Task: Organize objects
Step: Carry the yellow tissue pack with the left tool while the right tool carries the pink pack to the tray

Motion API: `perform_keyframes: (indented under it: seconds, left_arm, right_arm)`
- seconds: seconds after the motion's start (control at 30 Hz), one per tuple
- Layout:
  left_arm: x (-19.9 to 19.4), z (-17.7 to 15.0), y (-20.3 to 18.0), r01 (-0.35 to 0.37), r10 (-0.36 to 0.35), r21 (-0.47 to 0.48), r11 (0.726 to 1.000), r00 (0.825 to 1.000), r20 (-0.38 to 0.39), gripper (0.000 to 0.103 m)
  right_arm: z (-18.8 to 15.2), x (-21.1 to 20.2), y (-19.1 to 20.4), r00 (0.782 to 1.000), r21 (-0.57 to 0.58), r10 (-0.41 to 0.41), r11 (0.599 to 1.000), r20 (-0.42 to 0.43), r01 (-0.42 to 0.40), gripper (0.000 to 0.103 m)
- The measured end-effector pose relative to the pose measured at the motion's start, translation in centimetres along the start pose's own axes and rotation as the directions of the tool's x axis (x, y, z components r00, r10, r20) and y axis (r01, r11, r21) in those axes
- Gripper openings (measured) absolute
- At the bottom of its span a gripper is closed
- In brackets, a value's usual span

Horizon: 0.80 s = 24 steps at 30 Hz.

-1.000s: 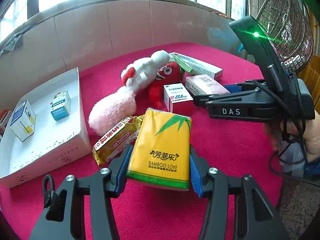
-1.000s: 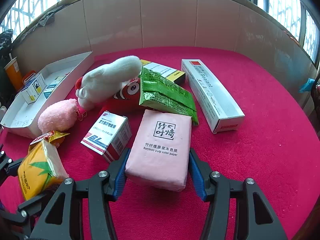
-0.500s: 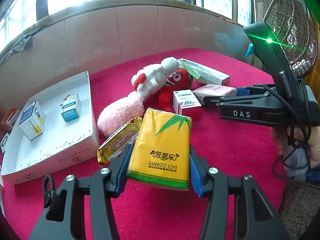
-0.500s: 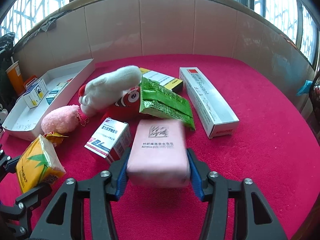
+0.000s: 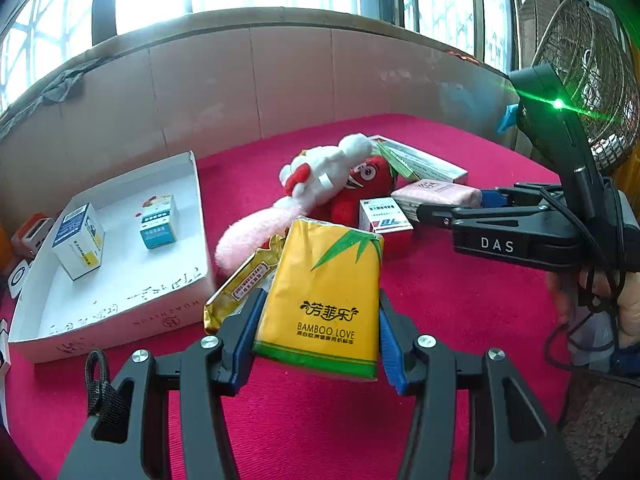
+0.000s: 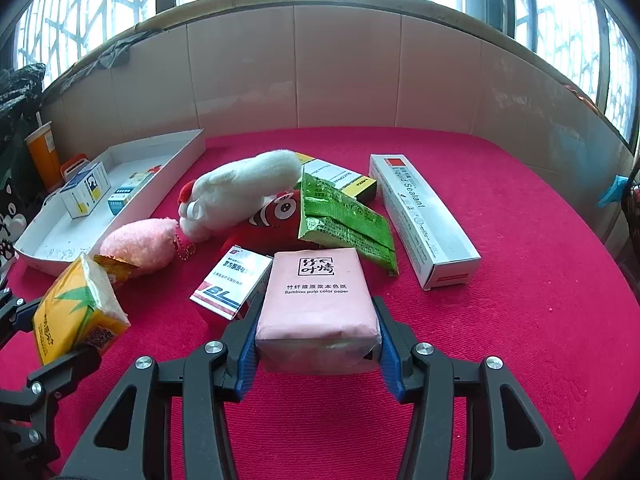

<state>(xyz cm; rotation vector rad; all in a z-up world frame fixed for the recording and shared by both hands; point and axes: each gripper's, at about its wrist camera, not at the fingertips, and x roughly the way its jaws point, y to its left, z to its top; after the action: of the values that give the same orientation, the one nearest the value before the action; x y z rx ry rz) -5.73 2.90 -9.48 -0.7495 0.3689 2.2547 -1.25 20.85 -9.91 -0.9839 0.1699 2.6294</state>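
The left tongs [image 5: 320, 332] are clamped on the yellow pack [image 5: 326, 296], blue pads pressed flat to its two long sides, holding it clear of the red table [image 5: 460, 320]. The right tongs [image 6: 316, 328] hold the pink pack [image 6: 316, 300] the same way, pads squeezing in on its sides, near end just over the cloth.

Both packs look soft, so the grip should stay firm but not crush. They likely belong in the white tray [image 5: 120, 312], which sits to the left and already holds two small boxes [image 5: 78, 240]. Carry each pack level, clear the tray wall before lowering, and send one hand at a time so they do not cross.

The left view alone shows the right tongs side-on, the hand [image 5: 624, 304] behind them, and a wire fan [image 5: 588, 76]. The right view alone shows the long sealant box [image 6: 424, 216] in full, the green packet [image 6: 344, 220] and an orange cup [image 6: 42, 152] beyond the tray
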Motion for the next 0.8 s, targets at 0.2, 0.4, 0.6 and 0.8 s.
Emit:
perform_keyframes:
  seconds: [0.2, 0.4, 0.6, 0.8]
  left_arm:
    - [-0.2, 0.1, 0.1, -0.013, 0.013, -0.004, 1.000, 1.000, 0.012, 0.051]
    - [-0.5, 0.1, 0.3, -0.028, 0.028, -0.014, 1.000, 0.999, 0.026, 0.051]
    - [-1.0, 0.0, 0.6, -0.045, 0.047, -0.038, 0.998, 0.998, 0.050, 0.051]
    - [-1.5, -0.1, 1.2, -0.069, 0.074, -0.068, 0.995, 0.994, 0.076, 0.051]
  right_arm:
    - [0.0, -0.5, 0.0, 1.000, -0.005, 0.004, 1.000, 0.027, -0.004, 0.054]
    - [0.0, -0.6, -0.1, 0.999, 0.004, 0.005, 1.000, 0.032, -0.005, 0.054]
    - [0.0, -0.9, 0.2, 0.999, -0.012, 0.013, 1.000, 0.051, -0.013, 0.054]
    - [0.0, -1.1, 0.5, 0.998, -0.021, 0.008, 1.000, 0.060, -0.007, 0.054]
